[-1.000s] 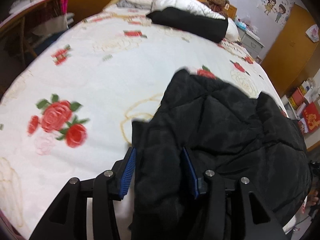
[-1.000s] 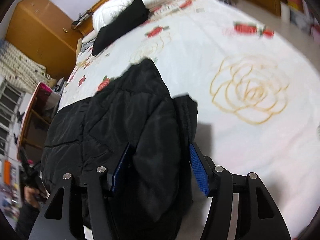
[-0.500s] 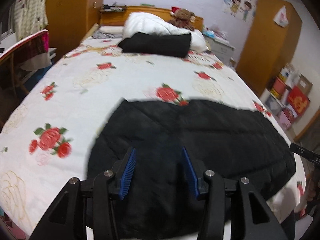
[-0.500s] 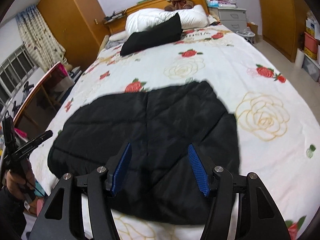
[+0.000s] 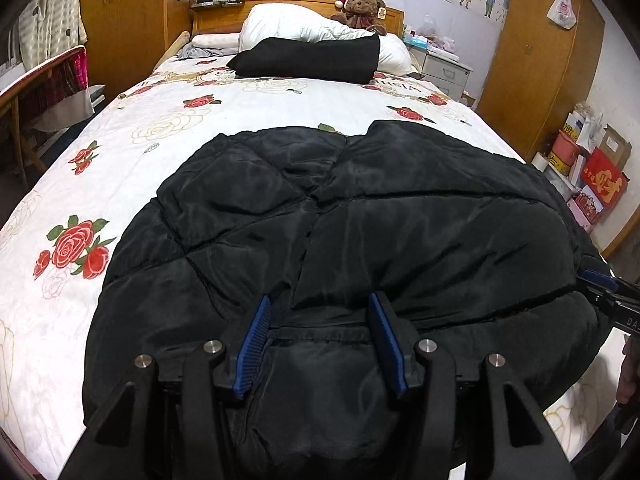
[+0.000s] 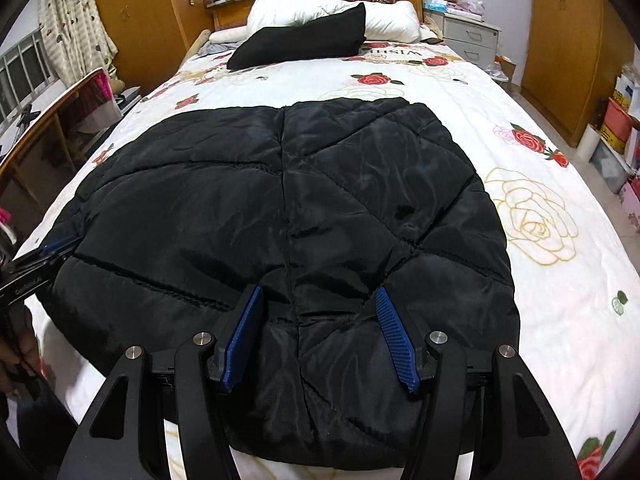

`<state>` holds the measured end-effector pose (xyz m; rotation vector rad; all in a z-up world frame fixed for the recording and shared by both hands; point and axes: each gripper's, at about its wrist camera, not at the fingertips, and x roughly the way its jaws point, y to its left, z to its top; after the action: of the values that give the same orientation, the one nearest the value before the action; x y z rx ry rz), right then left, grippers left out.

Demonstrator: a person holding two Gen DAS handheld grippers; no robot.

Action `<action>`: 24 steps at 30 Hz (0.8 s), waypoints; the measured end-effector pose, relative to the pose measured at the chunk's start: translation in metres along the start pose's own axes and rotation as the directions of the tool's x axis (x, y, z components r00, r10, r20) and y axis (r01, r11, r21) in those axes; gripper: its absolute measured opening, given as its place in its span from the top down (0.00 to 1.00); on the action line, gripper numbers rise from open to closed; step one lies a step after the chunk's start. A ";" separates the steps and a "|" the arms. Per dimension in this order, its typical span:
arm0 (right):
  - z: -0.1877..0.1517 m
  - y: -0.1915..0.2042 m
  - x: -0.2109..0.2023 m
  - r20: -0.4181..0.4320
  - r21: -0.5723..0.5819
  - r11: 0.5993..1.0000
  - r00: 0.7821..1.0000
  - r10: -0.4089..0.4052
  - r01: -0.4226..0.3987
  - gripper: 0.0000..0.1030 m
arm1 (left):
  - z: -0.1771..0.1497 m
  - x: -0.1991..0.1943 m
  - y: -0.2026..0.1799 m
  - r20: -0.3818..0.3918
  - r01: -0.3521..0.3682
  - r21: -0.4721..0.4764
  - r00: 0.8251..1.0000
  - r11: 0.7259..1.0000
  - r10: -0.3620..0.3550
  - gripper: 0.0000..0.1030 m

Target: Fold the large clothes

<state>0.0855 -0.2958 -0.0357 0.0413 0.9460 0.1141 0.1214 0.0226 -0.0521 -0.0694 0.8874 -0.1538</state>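
Left wrist view: the black quilted padded jacket (image 5: 360, 232) lies spread flat across the near part of the bed, on the white bedspread with red rose print (image 5: 132, 152), and fills the centre and lower half of the frame. The left tongs (image 5: 318, 308) sit at lower centre, their blue ribbed pads either side of a fold at the jacket's near hem. The jaws have just been opening; fabric lies between them, but the pads stand off it, so the tongs are released. At the right edge the right tongs (image 5: 600, 286) enter, at the jacket's border. A black folded cushion (image 5: 308, 60) rests against a white pillow (image 5: 296, 24) at upper centre, with a brown teddy bear in a red hat (image 5: 360, 8) on the wooden headboard.

Right wrist view: the same jacket (image 6: 280, 208) occupies the centre, its far edge toward the pillows. The right tongs (image 6: 318, 300) at lower centre straddle the near hem; a bunched fold rises between the pads. Whether the pads press it, I cannot tell. The left tongs (image 6: 52, 246) show at the left edge, beside the jacket's border, with a hand (image 6: 20, 354) below them.
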 end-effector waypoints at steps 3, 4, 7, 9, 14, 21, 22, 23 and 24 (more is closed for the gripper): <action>0.002 -0.001 -0.011 -0.007 0.021 1.000 1.000 -0.002 0.003 0.43 | 0.002 -0.008 -0.002 -0.020 -0.021 -0.019 1.000 1.000 0.020 0.47; 0.003 0.000 -0.017 -0.004 0.028 1.000 1.000 -0.005 0.005 0.43 | 0.003 -0.013 -0.002 -0.024 -0.028 -0.028 0.999 0.999 0.027 0.47; 0.001 0.004 -0.039 0.020 0.036 0.999 1.000 -0.006 0.006 0.43 | 0.002 -0.029 -0.007 -0.029 -0.050 -0.030 0.998 0.998 0.049 0.47; -0.003 0.010 -0.055 0.035 0.032 0.999 0.999 0.006 -0.007 0.42 | -0.001 -0.042 -0.011 -0.022 -0.055 -0.020 0.998 0.998 0.055 0.47; -0.019 0.027 -0.094 0.086 0.031 0.999 0.996 0.028 -0.031 0.42 | -0.017 -0.079 -0.020 0.007 -0.039 -0.025 0.999 0.999 0.039 0.47; -0.046 0.041 -0.125 0.093 0.023 0.999 0.995 0.030 -0.032 0.37 | -0.044 -0.125 -0.028 0.046 -0.026 -0.022 0.999 0.999 0.027 0.44; -0.049 0.041 -0.127 0.095 0.020 0.999 0.995 0.024 -0.026 0.37 | -0.046 -0.130 -0.028 0.051 -0.031 -0.021 0.998 0.999 0.032 0.42; -0.051 0.042 -0.130 0.097 0.017 1.000 0.995 0.018 -0.019 0.37 | -0.049 -0.134 -0.029 0.052 -0.035 -0.023 0.998 0.999 0.036 0.37; -0.054 0.043 -0.132 0.095 0.014 1.000 0.995 0.011 -0.012 0.37 | -0.051 -0.138 -0.029 0.051 -0.034 -0.026 0.998 0.999 0.035 0.36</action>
<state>-0.0381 -0.2692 0.0435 0.0651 0.8517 0.1151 -0.0065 0.0170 0.0250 -0.0811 0.8384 -0.1081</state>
